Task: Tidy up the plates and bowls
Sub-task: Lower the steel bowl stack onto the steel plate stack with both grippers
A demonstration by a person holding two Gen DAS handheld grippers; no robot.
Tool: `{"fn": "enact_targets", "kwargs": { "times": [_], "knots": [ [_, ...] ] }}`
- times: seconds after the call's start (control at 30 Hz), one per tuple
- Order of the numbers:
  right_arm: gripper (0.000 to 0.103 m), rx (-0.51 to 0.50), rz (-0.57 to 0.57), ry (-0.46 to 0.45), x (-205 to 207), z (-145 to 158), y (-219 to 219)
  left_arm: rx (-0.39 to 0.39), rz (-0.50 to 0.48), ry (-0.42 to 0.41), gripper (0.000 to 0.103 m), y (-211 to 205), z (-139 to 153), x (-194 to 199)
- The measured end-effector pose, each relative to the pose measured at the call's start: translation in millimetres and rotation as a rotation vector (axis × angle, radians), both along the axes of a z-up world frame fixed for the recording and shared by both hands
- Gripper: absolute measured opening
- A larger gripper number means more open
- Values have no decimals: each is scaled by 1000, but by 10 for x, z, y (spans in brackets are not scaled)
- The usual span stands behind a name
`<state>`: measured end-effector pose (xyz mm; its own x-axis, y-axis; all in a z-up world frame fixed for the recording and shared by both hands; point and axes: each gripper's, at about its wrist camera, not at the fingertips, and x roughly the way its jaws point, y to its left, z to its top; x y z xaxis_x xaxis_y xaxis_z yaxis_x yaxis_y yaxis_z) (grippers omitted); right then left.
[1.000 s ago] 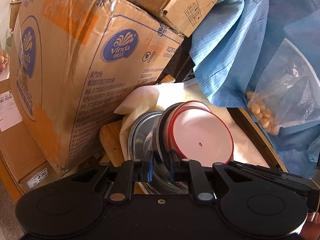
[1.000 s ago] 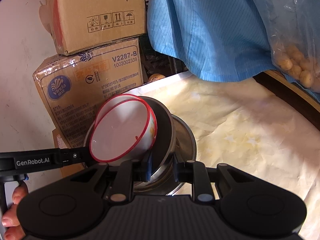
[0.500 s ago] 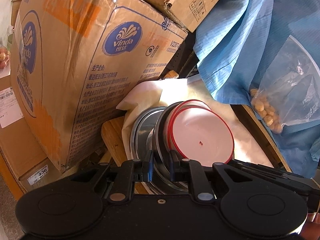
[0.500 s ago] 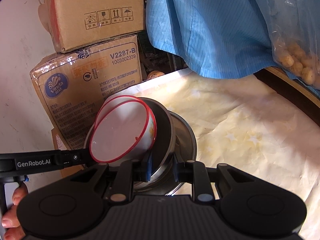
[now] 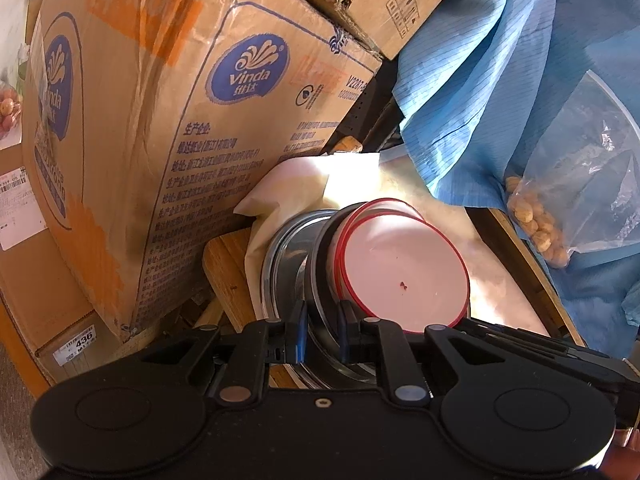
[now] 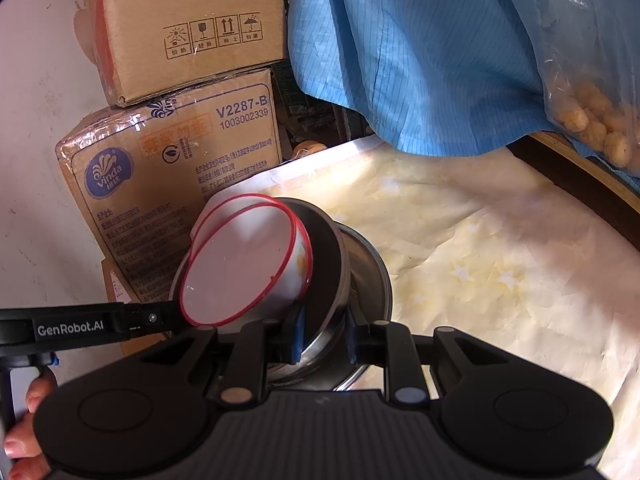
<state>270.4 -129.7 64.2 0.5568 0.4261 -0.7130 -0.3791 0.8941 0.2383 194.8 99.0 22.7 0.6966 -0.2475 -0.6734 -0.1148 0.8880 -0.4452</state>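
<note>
Two nested white bowls with red rims [image 5: 404,272] [image 6: 240,268] sit tilted inside a dark metal bowl [image 5: 320,256] [image 6: 328,248]. That bowl rests in a wider steel bowl [image 5: 280,264] [image 6: 372,280] on a pale yellow cloth [image 6: 480,260]. My left gripper [image 5: 322,326] is shut on the near rim of the dark metal bowl. From the opposite side, my right gripper [image 6: 325,332] is shut on the same bowl's rim. In the right wrist view the left gripper's fingers [image 6: 156,317] reach in from the left under the white bowls.
Stacked cardboard boxes [image 5: 192,120] [image 6: 180,32] stand close behind and beside the bowls. A blue garment [image 6: 400,60] hangs over the table's back, with a plastic bag of round snacks [image 5: 536,224] [image 6: 592,120]. The wooden table edge [image 5: 224,264] shows. A hand [image 6: 24,420] grips the left tool.
</note>
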Motion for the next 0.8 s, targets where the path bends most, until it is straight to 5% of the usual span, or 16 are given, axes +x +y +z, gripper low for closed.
{"fn": "enact_targets", "kwargs": {
  "times": [0.8],
  "knots": [
    [26, 22, -11, 12, 34, -25, -19, -2, 1, 6, 16, -5, -25, 59]
  ]
}}
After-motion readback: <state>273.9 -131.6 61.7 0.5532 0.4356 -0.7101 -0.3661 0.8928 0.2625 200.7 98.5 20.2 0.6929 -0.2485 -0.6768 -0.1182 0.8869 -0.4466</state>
